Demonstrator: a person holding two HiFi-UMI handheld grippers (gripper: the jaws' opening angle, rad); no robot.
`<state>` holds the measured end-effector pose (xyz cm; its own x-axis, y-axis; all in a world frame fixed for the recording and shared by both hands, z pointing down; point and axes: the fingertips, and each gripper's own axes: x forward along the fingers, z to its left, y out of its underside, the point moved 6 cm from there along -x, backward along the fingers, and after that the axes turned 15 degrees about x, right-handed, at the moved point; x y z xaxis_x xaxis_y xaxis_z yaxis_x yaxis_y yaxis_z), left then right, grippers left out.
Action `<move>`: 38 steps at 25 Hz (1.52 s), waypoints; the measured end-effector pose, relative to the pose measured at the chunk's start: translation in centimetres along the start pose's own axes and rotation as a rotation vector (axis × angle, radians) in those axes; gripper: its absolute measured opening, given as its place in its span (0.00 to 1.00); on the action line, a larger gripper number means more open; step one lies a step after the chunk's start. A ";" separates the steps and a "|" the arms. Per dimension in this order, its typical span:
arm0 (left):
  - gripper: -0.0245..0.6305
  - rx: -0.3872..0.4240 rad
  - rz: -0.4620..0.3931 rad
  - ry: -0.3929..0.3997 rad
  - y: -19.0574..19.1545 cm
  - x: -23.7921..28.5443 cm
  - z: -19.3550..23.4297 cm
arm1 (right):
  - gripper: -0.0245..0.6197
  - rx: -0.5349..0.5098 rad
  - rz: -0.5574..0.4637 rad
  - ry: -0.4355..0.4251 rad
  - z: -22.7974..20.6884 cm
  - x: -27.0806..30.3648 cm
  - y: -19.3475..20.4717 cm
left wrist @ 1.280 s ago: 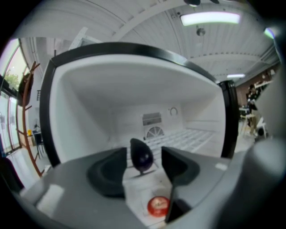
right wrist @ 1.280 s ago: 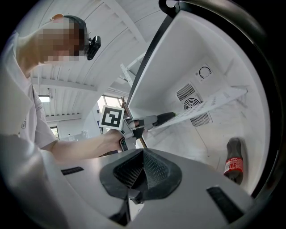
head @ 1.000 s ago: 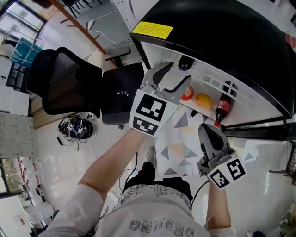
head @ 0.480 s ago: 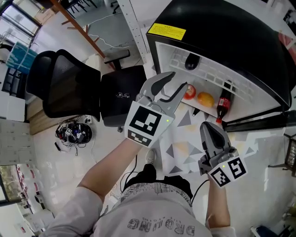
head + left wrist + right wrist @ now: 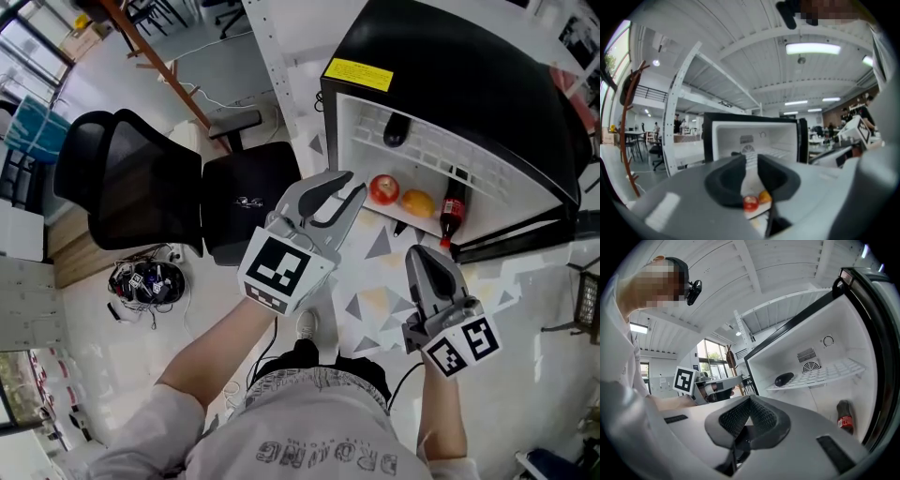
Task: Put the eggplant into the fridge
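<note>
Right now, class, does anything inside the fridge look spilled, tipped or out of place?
Nothing stands out. The eggplant lies on the shelf, the bottle stands upright below it, and nothing looks spilled.

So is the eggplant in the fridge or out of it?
In. The eggplant lies on the upper wire shelf inside the fridge, well behind its black front frame.

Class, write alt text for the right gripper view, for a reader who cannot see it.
A dark eggplant lies on the white wire shelf of an open fridge, with a cola bottle lower down inside. In the foreground the right gripper points toward the fridge, jaws shut and empty.
</note>
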<state>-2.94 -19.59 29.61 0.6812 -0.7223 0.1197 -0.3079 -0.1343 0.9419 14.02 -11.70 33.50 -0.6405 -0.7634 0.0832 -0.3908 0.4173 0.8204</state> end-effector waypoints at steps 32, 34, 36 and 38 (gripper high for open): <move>0.05 -0.064 -0.061 0.117 2.7 -6.6 0.4 | 0.02 -0.052 -0.038 0.057 4.4 1.5 0.6; 0.05 -0.068 -0.056 0.110 2.9 -6.8 0.5 | 0.02 -0.055 -0.036 0.056 4.4 1.4 0.6; 0.05 -0.071 -0.055 0.100 2.9 -6.9 0.7 | 0.02 -0.058 -0.034 0.054 4.4 1.4 0.6; 0.05 -0.070 -0.056 0.093 2.9 -6.9 0.8 | 0.02 -0.058 -0.031 0.052 4.3 1.3 0.7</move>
<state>-9.11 -15.53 31.21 0.7554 -0.6487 0.0921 -0.2228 -0.1222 0.9672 10.08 -10.28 31.70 -0.5931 -0.8006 0.0848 -0.3699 0.3646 0.8545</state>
